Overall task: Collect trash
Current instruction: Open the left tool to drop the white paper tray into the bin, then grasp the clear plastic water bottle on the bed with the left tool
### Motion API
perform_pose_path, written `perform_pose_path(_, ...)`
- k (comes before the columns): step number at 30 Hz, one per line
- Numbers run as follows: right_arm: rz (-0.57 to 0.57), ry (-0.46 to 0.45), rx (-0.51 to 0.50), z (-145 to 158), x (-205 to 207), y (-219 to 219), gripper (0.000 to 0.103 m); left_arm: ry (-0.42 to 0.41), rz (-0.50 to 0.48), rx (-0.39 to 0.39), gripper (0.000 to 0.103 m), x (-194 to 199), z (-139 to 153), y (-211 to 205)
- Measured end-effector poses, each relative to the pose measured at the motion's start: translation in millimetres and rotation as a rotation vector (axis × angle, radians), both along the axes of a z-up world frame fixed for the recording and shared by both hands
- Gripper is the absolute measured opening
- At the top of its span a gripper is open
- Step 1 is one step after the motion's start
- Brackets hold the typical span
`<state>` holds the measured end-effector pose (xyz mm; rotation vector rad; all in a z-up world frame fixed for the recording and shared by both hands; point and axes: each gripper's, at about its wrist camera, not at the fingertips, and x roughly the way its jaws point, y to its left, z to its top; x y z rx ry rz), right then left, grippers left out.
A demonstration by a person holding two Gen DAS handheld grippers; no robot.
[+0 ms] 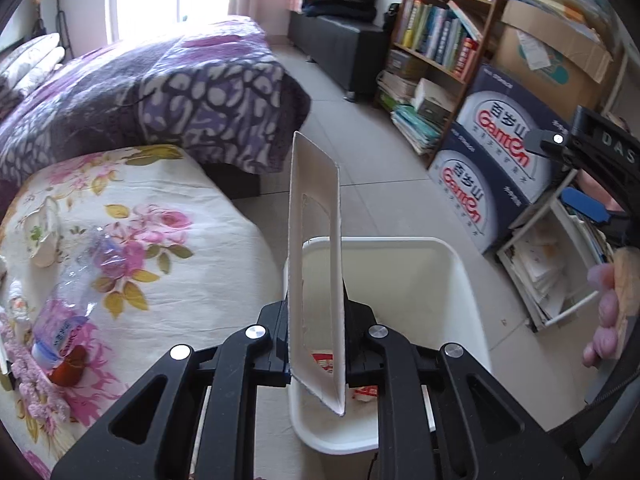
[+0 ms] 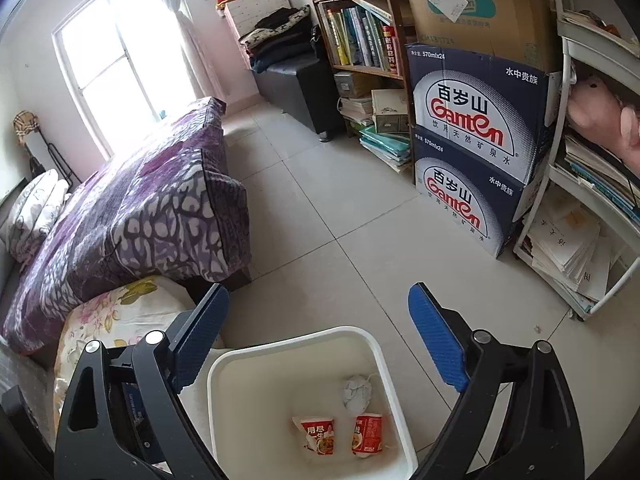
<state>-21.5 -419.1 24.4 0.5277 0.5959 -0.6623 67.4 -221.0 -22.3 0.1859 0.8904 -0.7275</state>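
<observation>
My left gripper is shut on a flat white foam tray, held on edge above the white trash bin. On the floral bed cover lie a crushed clear plastic bottle with a purple label and a crumpled wrapper. My right gripper is open and empty, just above the same bin. Inside the bin lie two red snack packets and a crumpled paper ball. The right gripper also shows at the right edge of the left wrist view.
A bed with a purple blanket stands to the left. Stacked Ganten water boxes, a bookshelf and a white rack of papers line the right wall. A dark bench with folded clothes stands at the far wall.
</observation>
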Motion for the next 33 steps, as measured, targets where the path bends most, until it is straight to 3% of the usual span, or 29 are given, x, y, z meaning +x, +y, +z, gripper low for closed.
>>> perform_pose_path(2, -0.012, -0.002, 0.012, -0.2, -1.6, -4.4, 0.088, 0.001, -0.026, -0.005, 0.025, -4.7, 0.2, -5.4)
perform_pose_path(3, -0.017, -0.004, 0.015, -0.4, -2.8, -5.6, 0.088, 0.003, -0.037, -0.009, 0.039, -6.5, 0.2, -7.0)
perform_pose_path(5, -0.021, -0.003, 0.018, -0.8, -3.0, -6.7, 0.089, 0.008, -0.054, -0.014, 0.054, -9.0, 0.3, -9.2)
perform_pose_path(16, 0.024, 0.017, -0.01, -3.4, 15.8, 16.3, 0.095, -0.008, 0.002, 0.033, 0.068, 3.5, -1.6, 13.9)
perform_pose_path(27, 0.166, 0.084, -0.04, -17.5, 64.0, 74.6, 0.096, -0.045, 0.222, 0.163, 0.083, 44.4, -15.8, 80.5)
perform_pose_path(33, 0.245, 0.124, -0.04, -28.3, 90.7, 109.1, 0.096, -0.044, 0.363, 0.244, 0.084, 74.1, -23.1, 127.5)
